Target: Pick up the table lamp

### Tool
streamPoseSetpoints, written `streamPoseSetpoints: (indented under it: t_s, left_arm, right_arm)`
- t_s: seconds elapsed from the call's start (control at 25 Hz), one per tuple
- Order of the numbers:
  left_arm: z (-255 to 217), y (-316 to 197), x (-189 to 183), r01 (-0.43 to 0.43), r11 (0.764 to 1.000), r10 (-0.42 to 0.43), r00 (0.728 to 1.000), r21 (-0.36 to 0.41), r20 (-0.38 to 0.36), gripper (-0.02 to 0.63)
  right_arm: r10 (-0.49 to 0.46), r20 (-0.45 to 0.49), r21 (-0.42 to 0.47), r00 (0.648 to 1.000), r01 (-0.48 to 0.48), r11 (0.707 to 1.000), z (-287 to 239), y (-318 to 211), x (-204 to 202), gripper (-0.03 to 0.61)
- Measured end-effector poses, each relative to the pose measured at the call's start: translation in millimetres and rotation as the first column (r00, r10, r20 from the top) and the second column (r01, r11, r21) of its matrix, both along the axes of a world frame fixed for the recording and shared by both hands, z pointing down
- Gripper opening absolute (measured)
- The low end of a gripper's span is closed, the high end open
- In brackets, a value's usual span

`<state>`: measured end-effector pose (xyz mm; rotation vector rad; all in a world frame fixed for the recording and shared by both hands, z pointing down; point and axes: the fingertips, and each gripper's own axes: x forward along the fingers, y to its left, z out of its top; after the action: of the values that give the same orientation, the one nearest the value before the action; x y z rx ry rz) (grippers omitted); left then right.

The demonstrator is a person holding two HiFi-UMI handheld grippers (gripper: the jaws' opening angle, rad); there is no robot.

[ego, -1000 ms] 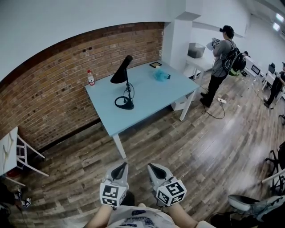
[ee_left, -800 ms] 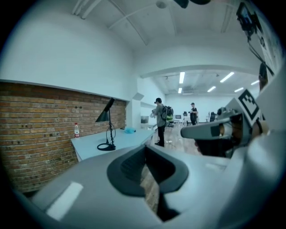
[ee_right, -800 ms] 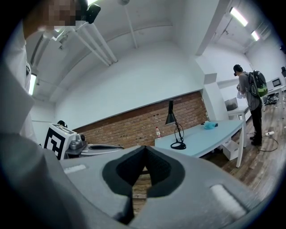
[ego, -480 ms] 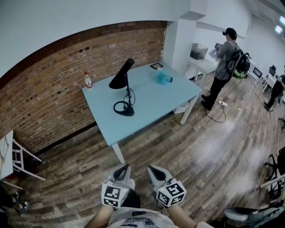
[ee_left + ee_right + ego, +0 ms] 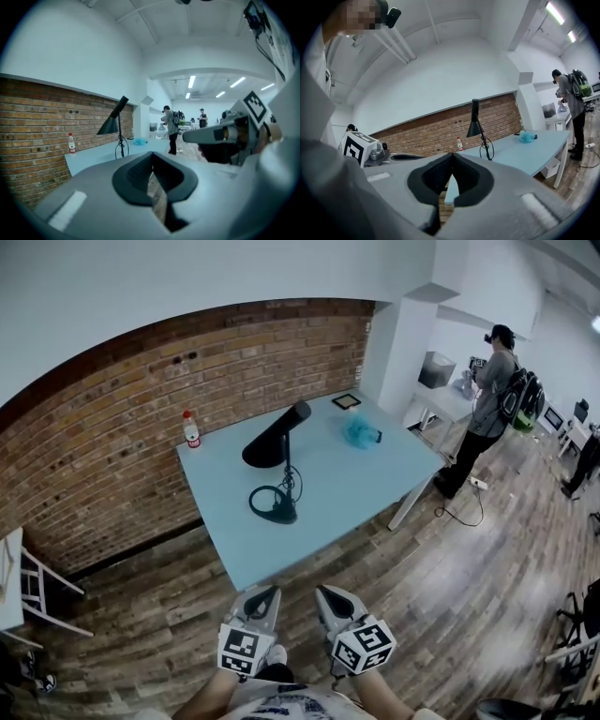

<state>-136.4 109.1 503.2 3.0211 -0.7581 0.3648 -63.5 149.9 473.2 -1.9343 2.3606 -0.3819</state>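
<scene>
Standing on the table (image 5: 356, 493), table lamp (image 5: 285, 470) well ahead of the closed fingers (image 5: 260, 602)

Matt lamp (image 5: 272, 448), smooth tabletop (image 5: 375, 484), rough brick wall (image 5: 122, 446), wood-plank floor (image 5: 450, 596)

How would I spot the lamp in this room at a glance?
Find the brick wall, then the pale blue table in front of it. Near the table's middle stands the table lamp: all black, thin stem, slanted cone shade, far taller than the small red-capped bottle and the teal bundle on that table.
</scene>
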Motion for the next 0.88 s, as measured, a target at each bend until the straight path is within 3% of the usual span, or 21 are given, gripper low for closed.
streamPoseSetpoints:
  t_s: [0.32,0.88]
  left_arm:
    - [-2,-90,21,-0.031,1.0,0.031,0.999,-0.005,0.01,-0.008]
    - [12,-148,49,-0.042,0.998,0.042,0.999,-0.055,0.0,-0.008]
  right_arm:
    - [0.029,0.008,0.012,1.0,-0.029,1.0,-4,-87,14,-0.002]
    - [0.064,-0.012,-0.02,0.998,-0.064,0.998,1,-144,50,-0.002]
